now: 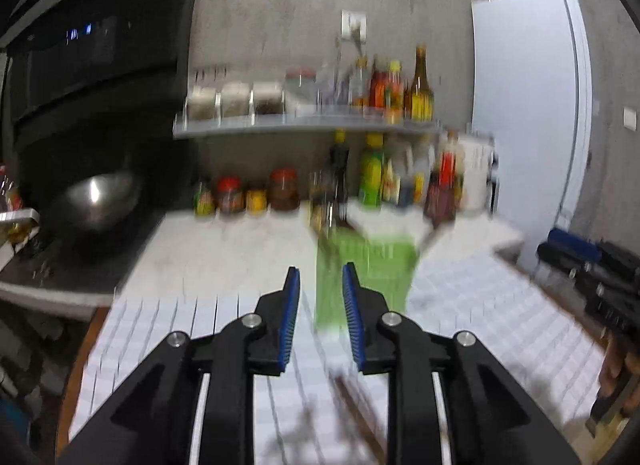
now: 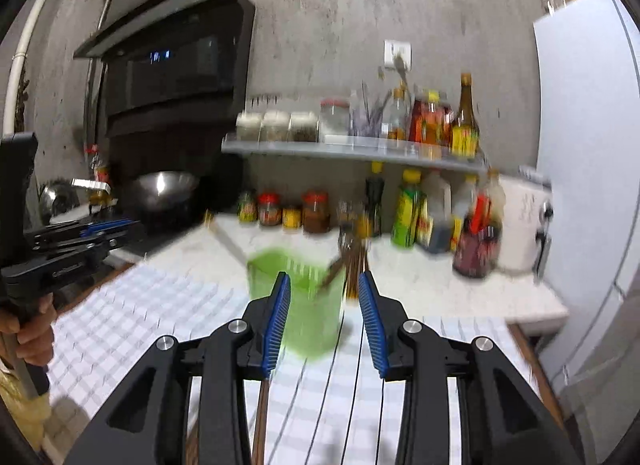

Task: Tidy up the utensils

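A green utensil holder stands on the checked cloth, just beyond my left gripper. The left jaws stand a little apart with nothing between the blue pads. Brown chopsticks lie blurred on the cloth beneath it. In the right wrist view the green utensil holder has brown sticks leaning in it. My right gripper is open and empty in front of the holder. A brown chopstick and thin black sticks lie on the cloth below. A hand holds the left gripper at the left edge.
Behind the holder, sauce bottles and jars line the counter under a grey shelf with more jars. A steel wok sits on the stove at left under a black hood. A white fridge stands right.
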{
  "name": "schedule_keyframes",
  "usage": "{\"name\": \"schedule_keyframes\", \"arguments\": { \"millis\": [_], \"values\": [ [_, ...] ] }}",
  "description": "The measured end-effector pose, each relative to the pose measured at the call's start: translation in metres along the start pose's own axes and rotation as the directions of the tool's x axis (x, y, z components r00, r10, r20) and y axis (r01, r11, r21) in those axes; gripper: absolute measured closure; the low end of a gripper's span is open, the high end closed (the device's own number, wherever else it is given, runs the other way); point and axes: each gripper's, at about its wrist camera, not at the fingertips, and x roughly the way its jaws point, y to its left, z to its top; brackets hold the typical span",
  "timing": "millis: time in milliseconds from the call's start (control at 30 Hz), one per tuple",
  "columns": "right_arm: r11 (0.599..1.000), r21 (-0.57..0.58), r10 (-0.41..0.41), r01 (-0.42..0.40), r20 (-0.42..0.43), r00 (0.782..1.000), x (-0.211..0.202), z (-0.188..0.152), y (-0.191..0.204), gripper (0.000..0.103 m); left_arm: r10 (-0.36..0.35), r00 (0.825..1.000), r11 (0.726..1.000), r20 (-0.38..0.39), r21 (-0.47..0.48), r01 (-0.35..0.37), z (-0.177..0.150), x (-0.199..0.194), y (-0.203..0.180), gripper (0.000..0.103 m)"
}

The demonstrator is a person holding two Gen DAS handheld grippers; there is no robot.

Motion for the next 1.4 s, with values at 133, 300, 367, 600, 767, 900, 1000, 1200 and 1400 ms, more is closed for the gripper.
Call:
{"name": "schedule_keyframes", "arguments": {
  "millis": [133,300,367,600,767,900,1000,1200,1400],
  "values": [
    [0.999,0.037,0.01,-0.006,-0.101,0.995,-0.015,-0.054,0.0,0.066,0.04,0.989,0.999,-0.141,0.013,-0.038,-0.063,-0.002,-0.003,0.082],
    [0.998,0.067,0.021,-0.007,-0.217,0.976,-0.023,-0.11,0.007,0.066,-0.021,0.935,0.998,-0.355,-0.067,-0.003,-0.136,0.008,-0.003,0.082],
    [0.996,0.087,0.028,-0.005,-0.261,0.965,-0.023,-0.13,0.01,0.066,-0.062,0.917,0.993,-0.394,-0.115,0.018,-0.151,0.009,-0.002,0.082],
    [0.983,0.175,0.118,-0.054,-0.379,0.918,-0.005,-0.169,0.019,0.067,-0.186,0.876,0.974,-0.445,-0.203,0.103,-0.17,0.015,-0.009,0.081],
    [0.982,0.162,0.155,-0.093,-0.425,0.892,0.013,-0.173,0.026,0.076,-0.179,0.871,0.978,-0.457,-0.18,0.106,-0.169,0.024,-0.017,0.081],
    [0.981,0.161,0.174,-0.111,-0.449,0.876,0.023,-0.176,0.027,0.08,-0.181,0.868,0.977,-0.462,-0.184,0.105,-0.167,0.027,-0.016,0.081],
    [0.981,0.153,0.179,-0.122,-0.461,0.869,0.028,-0.175,0.029,0.082,-0.179,0.869,0.977,-0.461,-0.187,0.102,-0.165,0.028,-0.014,0.081],
    [0.992,0.07,0.125,-0.104,-0.476,0.87,0.037,-0.175,0.037,0.095,-0.186,0.866,0.977,-0.464,-0.183,0.111,-0.164,0.03,-0.016,0.081],
    [0.993,0.111,0.096,-0.048,-0.474,0.875,0.033,-0.177,0.018,0.096,-0.208,0.871,0.973,-0.446,-0.188,0.136,-0.16,0.031,-0.029,0.081]
  ]
}}
